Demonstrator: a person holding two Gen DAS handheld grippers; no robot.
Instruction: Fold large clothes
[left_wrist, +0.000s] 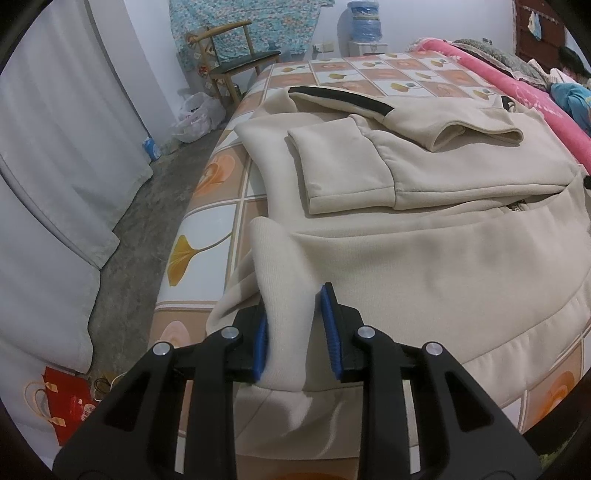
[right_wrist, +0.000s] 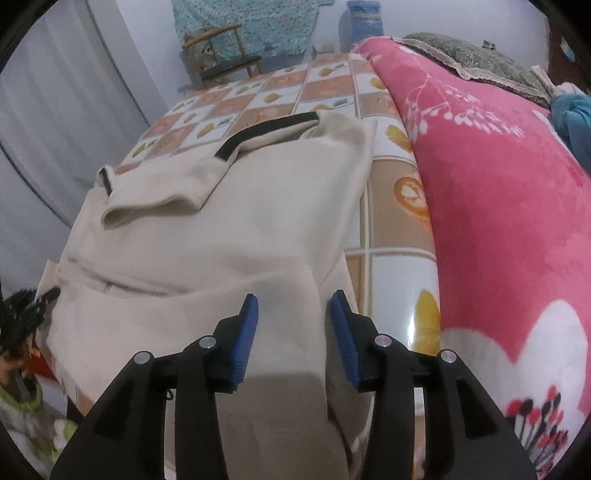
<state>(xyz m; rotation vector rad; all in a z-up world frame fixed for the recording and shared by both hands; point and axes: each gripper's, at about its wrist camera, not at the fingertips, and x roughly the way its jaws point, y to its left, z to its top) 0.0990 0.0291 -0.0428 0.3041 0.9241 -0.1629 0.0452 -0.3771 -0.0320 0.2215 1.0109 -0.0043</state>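
Note:
A large beige jacket (left_wrist: 443, 229) with a black collar stripe (left_wrist: 343, 96) lies on the patterned bed sheet (left_wrist: 207, 236), both sleeves folded across its front. My left gripper (left_wrist: 295, 325) has its blue-padded jaws apart, with a raised fold of the jacket's ribbed hem between them. In the right wrist view the jacket (right_wrist: 229, 229) fills the middle. My right gripper (right_wrist: 293, 332) also has its jaws apart around the hem's other corner. Whether either set of pads presses the cloth is unclear.
A pink floral blanket (right_wrist: 498, 221) lies along the bed's right side. A wooden chair (left_wrist: 236, 59) and a water jug (left_wrist: 364, 22) stand beyond the bed. White curtains (left_wrist: 55, 147), a plastic bag (left_wrist: 197, 116) and a red bag (left_wrist: 70, 402) are at the left floor.

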